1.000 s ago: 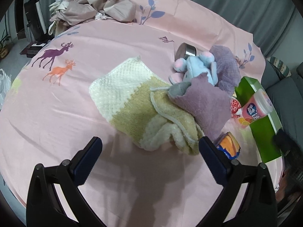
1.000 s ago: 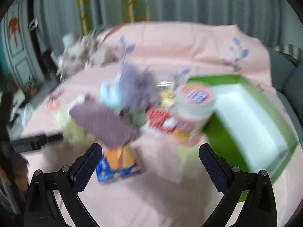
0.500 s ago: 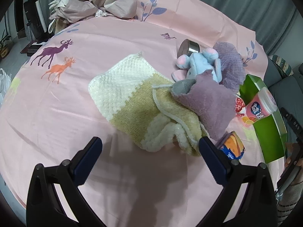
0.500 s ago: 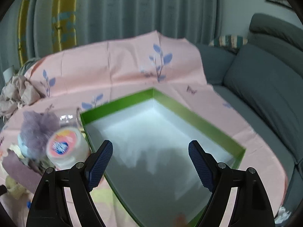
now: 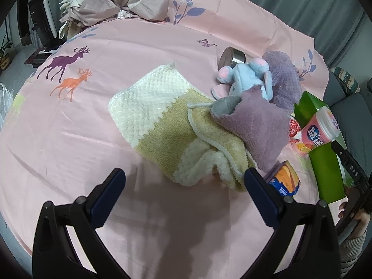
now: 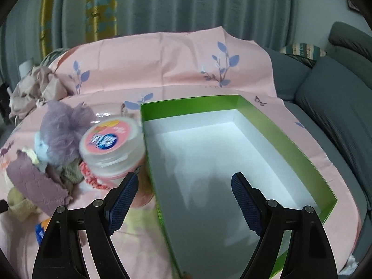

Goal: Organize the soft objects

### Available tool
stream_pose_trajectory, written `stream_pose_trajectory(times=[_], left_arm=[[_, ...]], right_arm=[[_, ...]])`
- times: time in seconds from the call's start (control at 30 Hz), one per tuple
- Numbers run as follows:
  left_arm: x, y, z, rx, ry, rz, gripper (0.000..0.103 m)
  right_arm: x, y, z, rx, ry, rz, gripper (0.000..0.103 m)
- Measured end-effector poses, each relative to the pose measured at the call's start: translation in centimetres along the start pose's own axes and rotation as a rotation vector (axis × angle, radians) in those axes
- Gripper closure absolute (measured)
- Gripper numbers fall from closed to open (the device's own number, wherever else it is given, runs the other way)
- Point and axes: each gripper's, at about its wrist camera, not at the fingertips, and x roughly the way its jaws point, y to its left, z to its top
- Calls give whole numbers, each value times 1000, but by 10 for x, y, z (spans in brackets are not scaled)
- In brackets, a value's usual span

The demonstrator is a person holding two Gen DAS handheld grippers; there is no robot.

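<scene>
A cream and yellow knitted towel (image 5: 160, 125) lies on the pink cloth with a mauve cloth (image 5: 255, 125) draped over its right end. Behind them sit a blue plush toy (image 5: 246, 79) and a fluffy purple piece (image 5: 283, 79). My left gripper (image 5: 184, 186) hangs open just in front of the towel, nothing between its fingers. In the right wrist view my right gripper (image 6: 184, 193) stands open over the near left wall of an empty green box (image 6: 290, 139) with a white inside. The soft pile (image 6: 58, 134) lies left of the box.
A pink-lidded jar (image 6: 111, 148) leans against the box's left wall. A blue and orange snack pack (image 5: 284, 181), a red packet (image 5: 294, 127) and a metal tin (image 5: 232, 57) lie around the pile. Crumpled beige fabric (image 5: 116, 0) sits far back. A grey sofa (image 6: 337, 107) flanks the right.
My right gripper swung from the soft pile to the green box, narrowed its jaws a little, then shifted so the jar and pile show at the left. The left gripper stayed put.
</scene>
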Motion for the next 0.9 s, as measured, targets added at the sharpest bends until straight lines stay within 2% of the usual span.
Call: stream_pose_trajectory(times=[0.17, 0.27, 0.37, 0.43, 0.47, 0.5, 0.53, 0.67, 0.73, 0.8, 0.9], left_arm=[[-2, 3, 2, -7, -5, 6, 2], [-3, 5, 2, -14, -10, 11, 2], [-4, 7, 3, -18, -5, -9, 2], [-6, 3, 2, -15, -1, -44, 5], [-8, 0, 1, -4, 2, -73, 7], [-9, -5, 0, 10, 7, -97, 8], [-10, -9, -2, 22, 11, -115, 9], [-12, -37, -14, 74, 56, -227, 12], [-7, -49, -21, 80, 89, -250, 16], [2, -58, -26, 78, 142, -274, 20], [19, -62, -33, 8, 196, -295, 29]], right_arm=[[-9, 8, 0, 4, 14, 87, 19], [-17, 17, 2, -9, 12, 103, 19], [-36, 27, 10, -41, -24, 48, 19], [-52, 34, 20, -22, -31, 73, 19], [-59, 36, 26, -10, -28, 118, 19], [-67, 42, 34, 3, -12, 196, 19], [-70, 47, 40, 2, 13, 237, 19], [-60, 74, 56, -27, 180, 386, 19], [-48, 80, 54, 8, 231, 439, 19], [-33, 85, 46, 40, 294, 483, 19], [-13, 94, 33, 62, 336, 460, 19]])
